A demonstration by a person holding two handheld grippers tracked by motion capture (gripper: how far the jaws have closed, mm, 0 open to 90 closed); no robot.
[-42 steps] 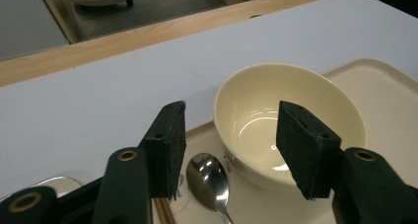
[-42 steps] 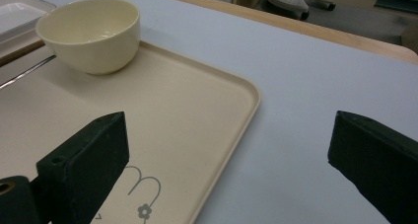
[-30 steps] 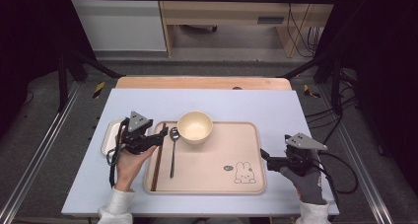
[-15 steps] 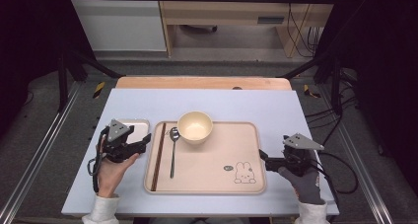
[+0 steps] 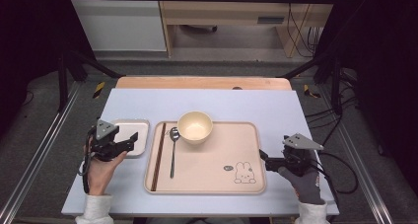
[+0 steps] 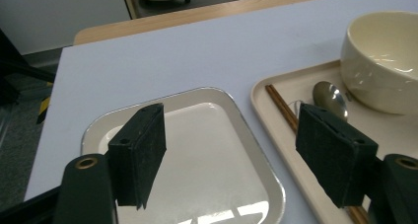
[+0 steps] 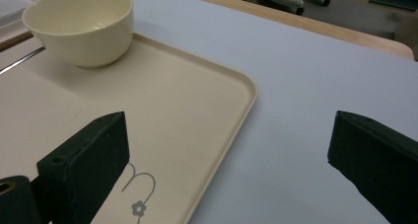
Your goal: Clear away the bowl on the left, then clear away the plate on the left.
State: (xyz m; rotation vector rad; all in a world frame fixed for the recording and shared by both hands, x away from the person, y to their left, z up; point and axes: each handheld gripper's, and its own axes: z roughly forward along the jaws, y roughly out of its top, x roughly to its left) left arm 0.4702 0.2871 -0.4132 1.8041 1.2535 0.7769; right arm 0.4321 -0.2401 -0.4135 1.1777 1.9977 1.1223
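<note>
L tool [image 5: 132,138] w/ jaws wide, just been opening, nothing btwn them; it sits over the metal dish [image 5: 141,127], chopsticks [image 5: 158,156] & spoon [image 5: 173,144] just to its right on the tray [image 5: 212,187], likely set there as a place setting. Vs earlier: L tool was at the chopsticks, now pulled off leftward. R tool [image 5: 261,158] wide, empty, at tray's edge.

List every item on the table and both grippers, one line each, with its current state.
left gripper: open, nothing between its jaws, over the small metal tray.
right gripper: open, holding nothing.
small metal tray: empty, flat on the table.
bowl: upright, empty, on the beige tray.
spoon: lying on the beige tray.
chopsticks: lying along its left edge.
beige tray: flat.
</note>
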